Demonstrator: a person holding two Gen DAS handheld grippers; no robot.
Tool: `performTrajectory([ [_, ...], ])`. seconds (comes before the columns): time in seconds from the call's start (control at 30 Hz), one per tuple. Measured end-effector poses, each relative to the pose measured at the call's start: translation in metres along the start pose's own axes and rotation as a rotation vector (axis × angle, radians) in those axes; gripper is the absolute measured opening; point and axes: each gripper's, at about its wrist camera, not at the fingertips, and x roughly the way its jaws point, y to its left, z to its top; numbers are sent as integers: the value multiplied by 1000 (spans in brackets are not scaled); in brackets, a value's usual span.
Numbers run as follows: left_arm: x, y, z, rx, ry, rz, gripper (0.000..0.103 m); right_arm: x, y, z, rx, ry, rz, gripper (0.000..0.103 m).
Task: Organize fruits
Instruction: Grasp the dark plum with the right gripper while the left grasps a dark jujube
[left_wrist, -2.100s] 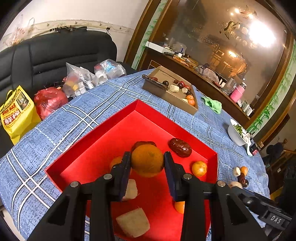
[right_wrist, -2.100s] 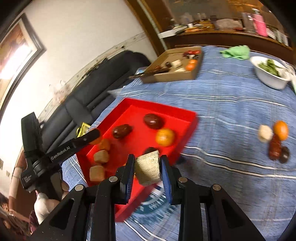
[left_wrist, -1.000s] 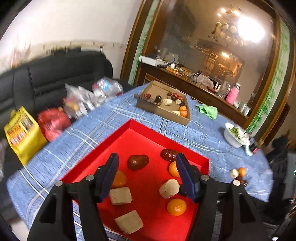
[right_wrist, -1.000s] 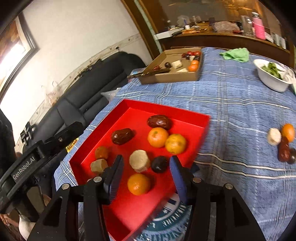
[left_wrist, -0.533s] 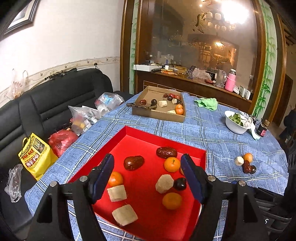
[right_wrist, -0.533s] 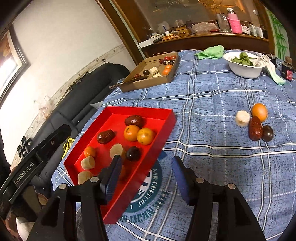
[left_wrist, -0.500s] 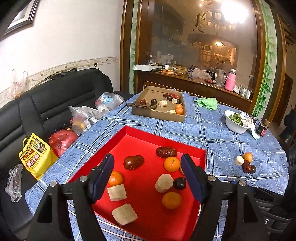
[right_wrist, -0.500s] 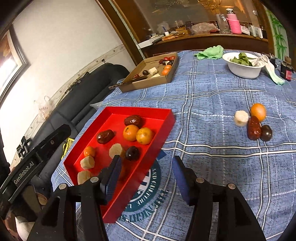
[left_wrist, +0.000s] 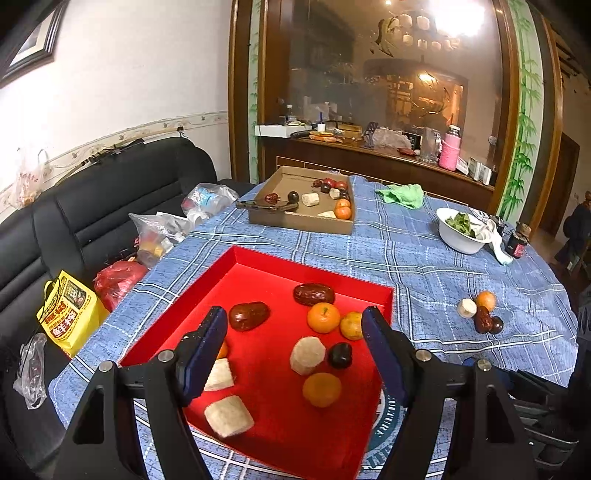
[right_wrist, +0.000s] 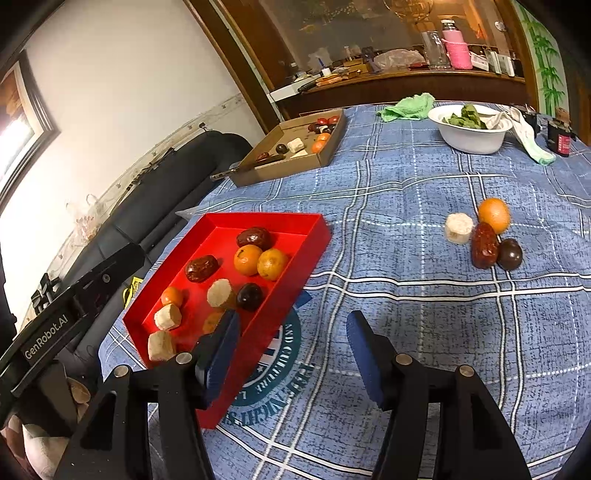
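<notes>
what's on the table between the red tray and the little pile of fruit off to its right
Nothing: in the right wrist view only bare blue plaid tablecloth lies between the red tray and the fruit pile.

Bright red tray (left_wrist: 258, 260) on a blue tablecloth (left_wrist: 424, 266) crossed with white plaid lines, a teal-and-white round emblem (right_wrist: 273, 369) printed near the tray's near-right corner. Inside the tray: orange tangerines (left_wrist: 323, 317), glossy dark red-brown dates (left_wrist: 248, 315), pale beige chunks (left_wrist: 307, 355), one near-black round fruit (left_wrist: 340, 355). Right of the tray, a small cluster (right_wrist: 484, 236) in orange, cream, red-brown and dark purple. Far off, plain brown cardboard box (left_wrist: 303, 219), crumpled green cloth (left_wrist: 402, 195), white bowl (left_wrist: 458, 240) with green leaves. Blue pads on black gripper fingers (left_wrist: 201, 354).
</notes>
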Motion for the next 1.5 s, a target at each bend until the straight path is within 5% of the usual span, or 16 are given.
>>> performTrajectory([
  [0.23,4,1,1,-44,35,-80,74,-26,-35,2,31,-33,-52,65],
  [0.53,15,-19,-1,-79,58,-189,75,-75,-138,15,140,-73,-282,67],
  [0.77,32,-45,-6,-72,136,-283,74,-44,-143,33,30,-8,-299,66],
  [0.97,39,-52,-2,-75,149,-297,74,3,-146,39,-63,86,-307,44],
  [1.2,64,-84,5,-44,206,-364,74,20,-150,49,-84,76,-299,39],
  [1.27,73,-97,6,-26,226,-380,74,20,-149,49,-85,76,-283,27],
  [1.5,107,-156,-1,87,299,-423,74,2,-165,49,-3,50,-277,25],
])
